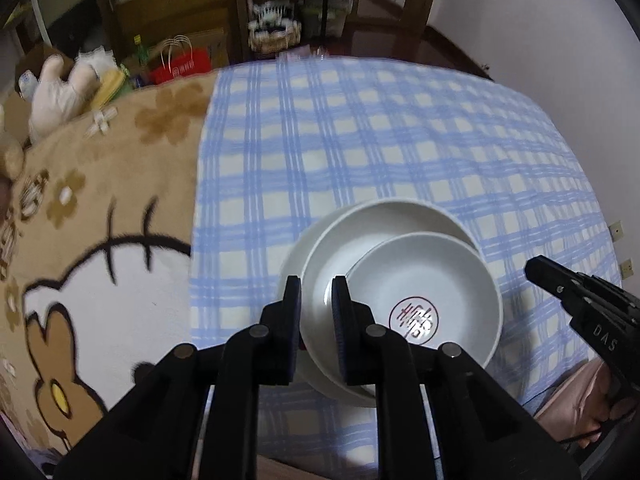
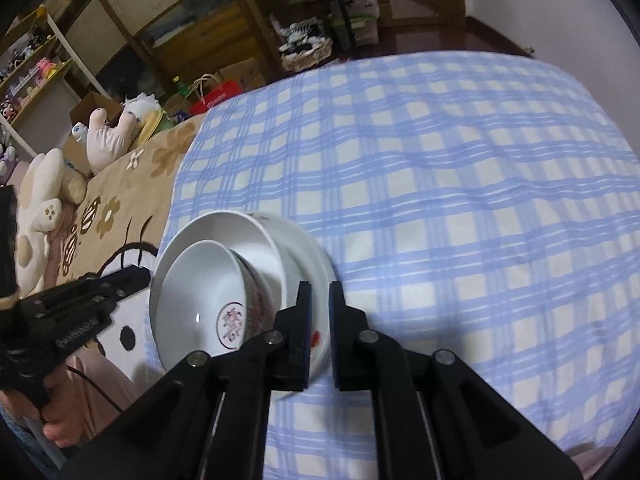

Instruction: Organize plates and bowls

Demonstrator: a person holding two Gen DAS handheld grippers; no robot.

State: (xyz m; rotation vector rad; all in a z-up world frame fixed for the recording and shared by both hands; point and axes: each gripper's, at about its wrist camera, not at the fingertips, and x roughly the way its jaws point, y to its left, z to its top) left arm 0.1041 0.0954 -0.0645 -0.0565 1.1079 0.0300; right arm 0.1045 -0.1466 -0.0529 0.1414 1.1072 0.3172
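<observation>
A stack of white dishes sits on the blue checked cloth (image 1: pixel 400 140): a flat plate (image 1: pixel 294 256) at the bottom, a larger bowl (image 1: pixel 360 232) on it, and a smaller bowl with a red emblem (image 1: pixel 424 292) tilted inside that. My left gripper (image 1: pixel 316 292) hovers over the stack's left rim, jaws a narrow gap apart, holding nothing. In the right wrist view the stack shows as plate (image 2: pixel 308 248), larger bowl (image 2: pixel 240 232) and small bowl (image 2: pixel 204 292). My right gripper (image 2: pixel 320 296) is at the plate's right edge, jaws slightly apart and empty.
A brown cartoon blanket (image 1: pixel 100 240) covers the surface left of the cloth. Plush toys (image 2: pixel 44 196) lie at its far left. Wooden shelves, bags and boxes (image 1: pixel 180 60) stand behind. The other gripper shows at the right edge of the left wrist view (image 1: pixel 580 300).
</observation>
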